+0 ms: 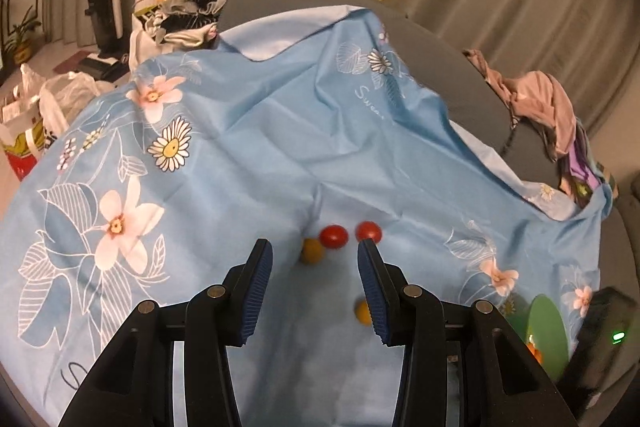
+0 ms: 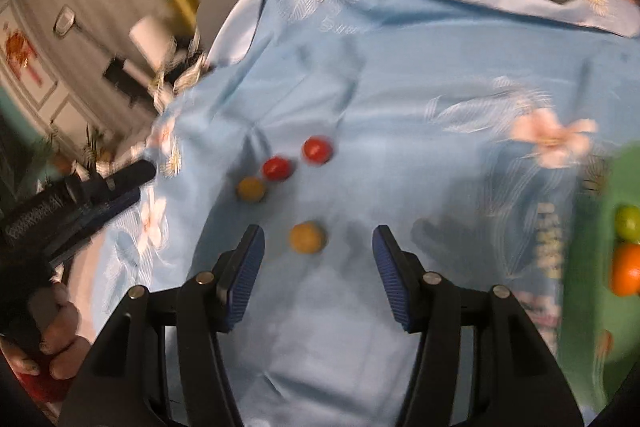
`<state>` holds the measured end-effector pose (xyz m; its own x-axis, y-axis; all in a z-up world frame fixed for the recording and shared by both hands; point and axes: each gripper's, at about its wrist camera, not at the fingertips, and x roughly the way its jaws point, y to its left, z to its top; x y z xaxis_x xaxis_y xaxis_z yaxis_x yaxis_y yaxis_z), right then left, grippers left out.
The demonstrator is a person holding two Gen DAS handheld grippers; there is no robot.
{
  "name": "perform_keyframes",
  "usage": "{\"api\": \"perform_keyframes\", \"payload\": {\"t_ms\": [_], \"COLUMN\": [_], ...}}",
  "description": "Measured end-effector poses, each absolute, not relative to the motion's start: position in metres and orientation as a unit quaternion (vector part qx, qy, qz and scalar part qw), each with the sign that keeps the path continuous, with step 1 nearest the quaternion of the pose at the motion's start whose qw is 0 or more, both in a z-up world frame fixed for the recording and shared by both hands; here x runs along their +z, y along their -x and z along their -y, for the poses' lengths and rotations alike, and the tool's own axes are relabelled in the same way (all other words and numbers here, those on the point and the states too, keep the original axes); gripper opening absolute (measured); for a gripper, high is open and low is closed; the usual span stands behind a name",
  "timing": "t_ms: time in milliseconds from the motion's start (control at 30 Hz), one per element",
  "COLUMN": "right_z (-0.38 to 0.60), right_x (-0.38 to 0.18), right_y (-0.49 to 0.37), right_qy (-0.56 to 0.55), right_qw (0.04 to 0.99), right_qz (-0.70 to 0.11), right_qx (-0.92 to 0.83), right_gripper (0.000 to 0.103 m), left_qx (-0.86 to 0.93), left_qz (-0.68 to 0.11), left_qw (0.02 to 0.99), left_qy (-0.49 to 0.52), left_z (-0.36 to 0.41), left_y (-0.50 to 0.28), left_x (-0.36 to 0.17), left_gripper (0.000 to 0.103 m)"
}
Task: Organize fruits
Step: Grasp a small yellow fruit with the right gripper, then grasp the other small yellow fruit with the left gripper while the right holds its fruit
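My left tool [image 1: 316, 255] half open and empty, right tool [image 2: 318, 241] spread wider, empty, round yellow fruit [image 2: 307, 237] just ahead, two red fruits [image 2: 277, 169] beyond on blue floral cloth [image 2: 400, 87].

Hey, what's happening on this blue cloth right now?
A person holds two grippers over a blue floral cloth, sorting small fruits. Two red fruits and two yellow fruits lie loose on it. Both the left gripper and right gripper are open and empty. A green plate at the right already holds a green and an orange fruit.
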<state>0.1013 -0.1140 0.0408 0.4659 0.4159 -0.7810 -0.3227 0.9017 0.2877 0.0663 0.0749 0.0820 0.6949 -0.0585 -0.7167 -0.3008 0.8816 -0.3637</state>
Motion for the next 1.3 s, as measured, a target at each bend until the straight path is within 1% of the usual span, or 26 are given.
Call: {"api": "perform_keyframes", "payload": {"t_ms": [100, 233, 367, 433, 667, 767, 1000, 1167, 1300], "right_z": [0.09, 0.081, 0.081, 0.081, 0.087, 0.096, 0.116, 0.122, 0.124], "right_x": [0.021, 0.005, -0.004, -0.006, -0.007, -0.002, 0.011, 0.02, 0.025], "right_y": [-0.11, -0.121, -0.131, -0.132, -0.128, -0.127, -0.125, -0.125, -0.122], "right_qy": [-0.011, 0.0, -0.015, -0.028, -0.042, -0.046, -0.063, -0.074, -0.071], "right_qw": [0.846, 0.838, 0.831, 0.823, 0.815, 0.817, 0.824, 0.829, 0.833], "right_qz": [-0.491, -0.505, -0.513, -0.519, -0.527, -0.527, -0.519, -0.508, -0.502], "right_qx": [0.208, 0.207, 0.214, 0.229, 0.238, 0.229, 0.218, 0.221, 0.223], "right_gripper": [0.054, 0.043, 0.035, 0.026, 0.026, 0.026, 0.026, 0.026, 0.026], "left_qx": [0.065, 0.052, 0.04, 0.041, 0.058, 0.068, 0.101, 0.132, 0.145], "left_qz": [-0.39, -0.4, -0.422, -0.433, -0.471, -0.478, -0.493, -0.501, -0.499], "left_qw": [0.887, 0.882, 0.871, 0.864, 0.844, 0.839, 0.832, 0.826, 0.822], "left_qy": [0.241, 0.244, 0.248, 0.253, 0.251, 0.25, 0.234, 0.221, 0.232], "left_z": [-0.078, -0.077, -0.075, -0.074, -0.065, -0.061, -0.05, -0.047, -0.049], "left_y": [-0.072, -0.08, -0.092, -0.095, -0.118, -0.127, -0.145, -0.152, -0.155], "left_x": [0.075, 0.068, 0.057, 0.051, 0.032, 0.028, 0.015, 0.004, 0.0], "left_gripper": [0.043, 0.043, 0.043, 0.043, 0.041, 0.041, 0.034, 0.032, 0.032]}}
